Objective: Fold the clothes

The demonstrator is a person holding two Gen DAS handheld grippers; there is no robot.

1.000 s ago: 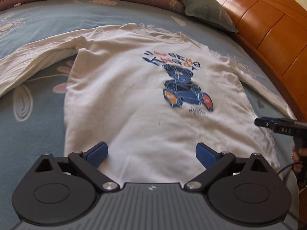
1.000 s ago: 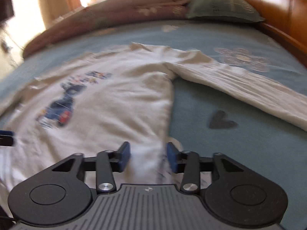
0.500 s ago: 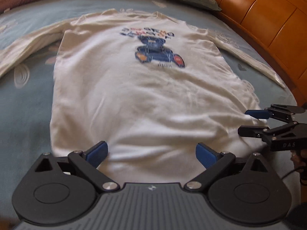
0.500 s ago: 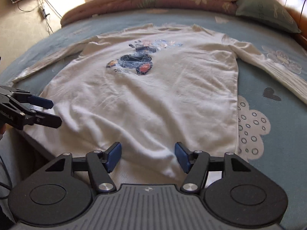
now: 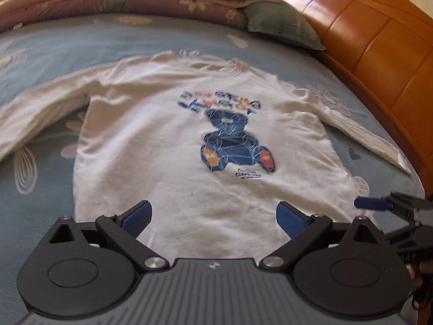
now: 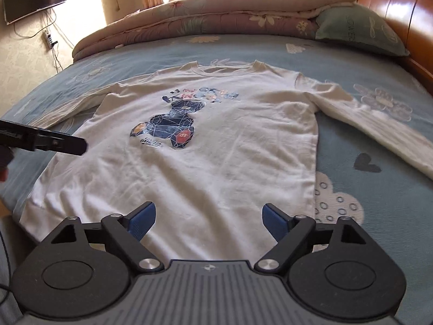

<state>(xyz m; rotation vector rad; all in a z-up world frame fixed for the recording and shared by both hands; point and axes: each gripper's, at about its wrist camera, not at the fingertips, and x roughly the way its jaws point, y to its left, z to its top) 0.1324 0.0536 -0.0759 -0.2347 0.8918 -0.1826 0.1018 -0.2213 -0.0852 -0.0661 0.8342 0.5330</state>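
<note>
Your white long-sleeved cotton shirt with the blue bear print (image 6: pixel 205 151) lies face up and flat on the blue flower-patterned bedsheet (image 6: pixel 379 216); its long axis runs straight away from you, hem nearest your tools and collar toward the rolled pink floral quilt (image 6: pixel 216 19) at the far side of the bed; the bear and the lettering above it stand upright as you look at them; both sleeves stretch out sideways, roughly across that axis, the one on your right reaching toward the orange-brown wooden headboard (image 5: pixel 379 54) with a green pillow (image 6: pixel 360 31) near its far end. Your left gripper (image 5: pixel 213 215) hangs over the hem with its blue pads spread wide and nothing but cloth showing below the gap; whether the pads touch the fabric you cannot tell. Your right gripper (image 6: pixel 208 218) sits over the hem as well, its jaws opening at this moment, no fold of cloth pinched between them. The hem itself is hidden behind both tool bodies; the left sleeve's cuff is cut off at the frame edge in the left wrist view, which is blurred; the right cuff runs out of the right wrist view; the small text under the bear is too fine to read.
</note>
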